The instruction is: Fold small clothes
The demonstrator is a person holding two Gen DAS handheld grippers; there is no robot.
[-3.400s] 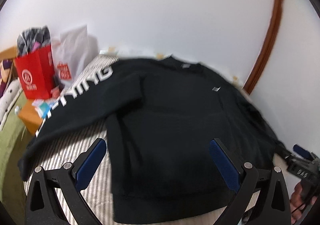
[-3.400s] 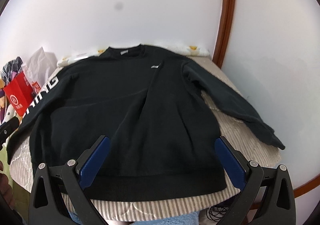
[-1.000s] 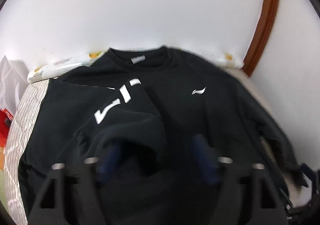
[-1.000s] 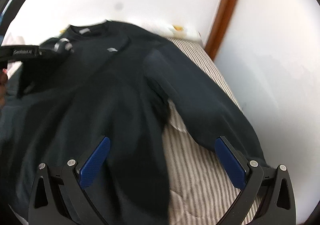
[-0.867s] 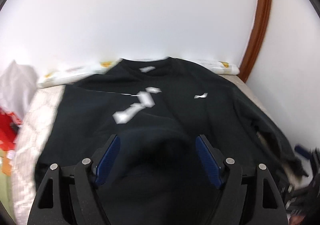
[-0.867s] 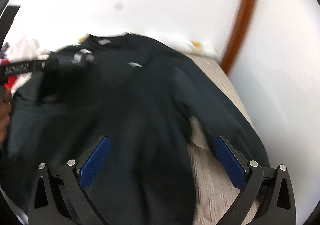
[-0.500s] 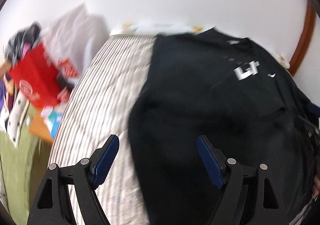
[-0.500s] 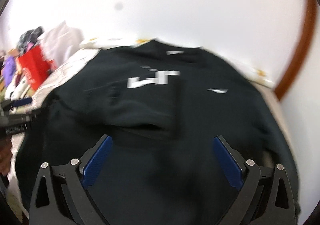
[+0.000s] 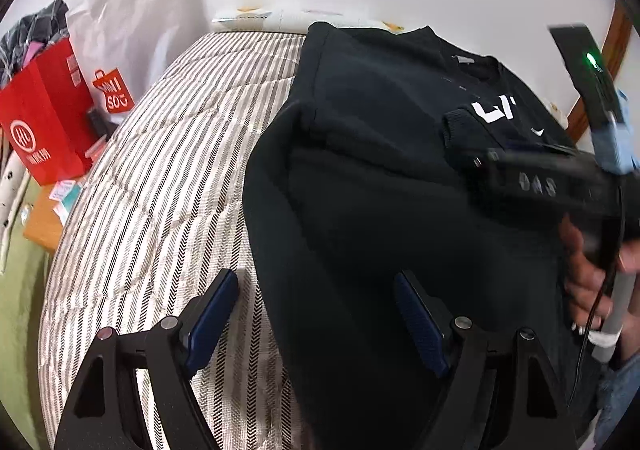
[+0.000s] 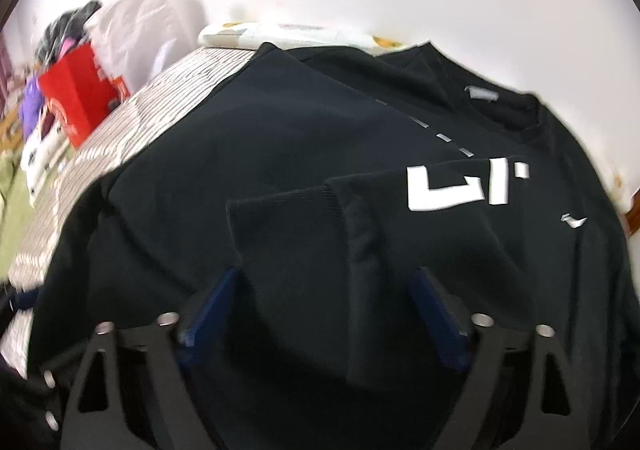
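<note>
The black sweatshirt (image 10: 280, 138) lies flat on the striped bed cover (image 9: 160, 154), collar toward the white wall, with one sleeve folded across the chest so that its ribbed cuff (image 10: 288, 234) and white lettering (image 10: 460, 186) face up. The right tool (image 10: 328, 310) points steeply down over this folded sleeve; its jaws are closing, with the cuff end of the sleeve between the blue pads (image 10: 436, 314). The picture is blurred, and pad contact with the fabric cannot be confirmed. The left tool (image 9: 316, 322) stands with its jaws apart and holds nothing: one blue pad is over the bare bed cover, the other over the sweatshirt body, so the garment's side edge runs between them. In the left wrist view, a hand (image 9: 592, 274) grips the right tool's handle. Beside the bed stand a red paper bag (image 9: 44, 118) and a white plastic bag (image 9: 128, 10).
</note>
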